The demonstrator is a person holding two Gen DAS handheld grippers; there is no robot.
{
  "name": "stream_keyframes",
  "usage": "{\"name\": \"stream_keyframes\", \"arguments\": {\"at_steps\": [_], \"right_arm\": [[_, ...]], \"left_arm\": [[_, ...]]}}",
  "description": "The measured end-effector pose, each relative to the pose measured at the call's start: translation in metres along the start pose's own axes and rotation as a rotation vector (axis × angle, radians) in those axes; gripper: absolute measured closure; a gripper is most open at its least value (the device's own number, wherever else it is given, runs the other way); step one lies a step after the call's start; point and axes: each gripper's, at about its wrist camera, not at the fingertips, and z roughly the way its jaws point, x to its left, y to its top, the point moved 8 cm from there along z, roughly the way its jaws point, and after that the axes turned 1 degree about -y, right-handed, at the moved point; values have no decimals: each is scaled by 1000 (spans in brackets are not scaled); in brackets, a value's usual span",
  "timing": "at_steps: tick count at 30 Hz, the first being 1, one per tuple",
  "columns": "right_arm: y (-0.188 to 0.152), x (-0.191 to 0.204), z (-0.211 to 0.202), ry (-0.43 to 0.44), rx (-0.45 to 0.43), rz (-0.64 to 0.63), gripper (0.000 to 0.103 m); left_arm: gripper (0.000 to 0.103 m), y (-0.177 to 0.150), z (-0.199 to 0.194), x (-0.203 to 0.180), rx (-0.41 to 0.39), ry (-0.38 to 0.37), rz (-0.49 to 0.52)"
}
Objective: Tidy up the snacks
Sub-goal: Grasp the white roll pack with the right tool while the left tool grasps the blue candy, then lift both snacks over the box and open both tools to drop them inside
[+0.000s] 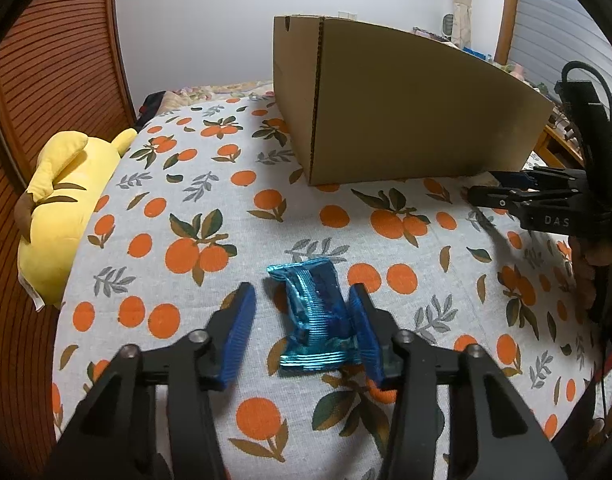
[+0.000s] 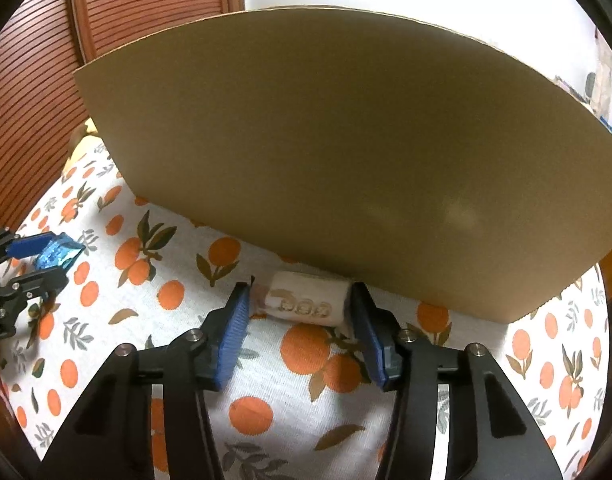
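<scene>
A crumpled blue foil snack packet [image 1: 316, 316] lies on the orange-print cloth between the fingers of my left gripper [image 1: 301, 292]. The right pad touches its edge, the left pad stands clear of it, and the gripper is open. The same packet [image 2: 59, 254] and gripper show at the far left of the right wrist view. A white snack packet [image 2: 306, 304] lies against the foot of the cardboard box [image 2: 346, 140]. My right gripper [image 2: 299, 292] straddles it, pads at its two ends without squeezing it. In the left wrist view the right gripper [image 1: 486, 190] is by the box's near corner.
The tall cardboard box [image 1: 406, 112] stands at the back of the cloth-covered surface [image 1: 193, 208]; its inside is hidden. A yellow plush toy [image 1: 65, 208] lies off the left edge, against a slatted wooden door [image 1: 53, 64]. A person's hand [image 1: 586, 264] holds the right gripper.
</scene>
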Motion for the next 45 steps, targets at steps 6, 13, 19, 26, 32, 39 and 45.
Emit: {"name": "stream_keyframes", "arguments": {"at_steps": [6, 13, 19, 26, 32, 39, 45], "right_arm": [[-7, 3, -9, 8, -8, -15, 54], [-16, 14, -23, -2, -48, -38, 54], [-21, 15, -39, 6, -82, -26, 54], [-28, 12, -59, 10, -125, 12, 54], [-34, 4, -74, 8, -154, 37, 54], [-37, -4, -81, -3, -168, 55, 54], [-40, -14, -93, -13, -183, 67, 54]], "left_arm": [[77, -1, -3, -1, -8, -11, 0], [80, 0, -10, -6, -33, -27, -7], [80, 5, -17, -14, -51, -49, -4], [80, 17, -33, -28, -91, -77, 14], [80, 27, -43, -38, -118, -86, 32], [79, 37, -49, -51, -138, -92, 59], [79, 47, -53, -61, -151, -103, 77]]}}
